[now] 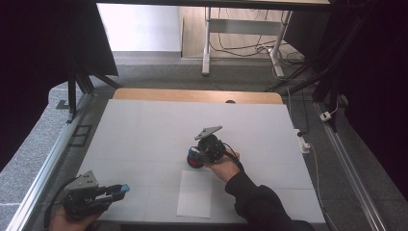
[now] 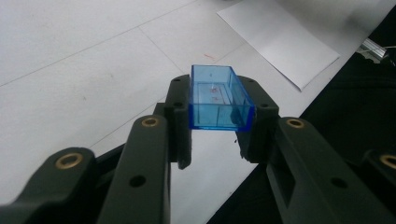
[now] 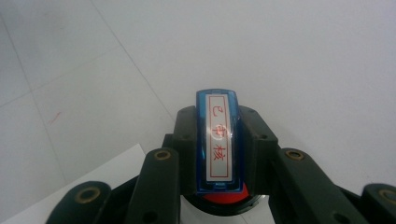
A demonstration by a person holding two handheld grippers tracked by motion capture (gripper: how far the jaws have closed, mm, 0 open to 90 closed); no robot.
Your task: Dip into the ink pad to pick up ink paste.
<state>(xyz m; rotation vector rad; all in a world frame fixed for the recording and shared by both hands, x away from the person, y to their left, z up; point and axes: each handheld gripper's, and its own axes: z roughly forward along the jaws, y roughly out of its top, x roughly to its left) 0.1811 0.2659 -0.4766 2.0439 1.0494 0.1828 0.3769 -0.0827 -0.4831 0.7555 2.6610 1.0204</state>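
Note:
In the left gripper view, my left gripper (image 2: 219,119) is shut on a clear blue plastic cap (image 2: 218,98), its hollow side facing the camera. From above, that gripper (image 1: 114,191) sits at the table's front left with the blue cap (image 1: 124,187) at its tip. My right gripper (image 3: 217,154) is shut on a blue stamp body (image 3: 218,140) with a white label of red characters and a red part below it. In the high view the right gripper (image 1: 198,155) holds the stamp (image 1: 194,159) near the table's middle, just beyond a white paper sheet (image 1: 195,194).
The white table surface (image 1: 159,130) has a wooden strip (image 1: 192,95) along its far edge. Metal rails run along both sides. Table legs and cables (image 1: 240,48) lie on the floor beyond. A dark sleeve (image 1: 255,199) reaches in from the bottom right.

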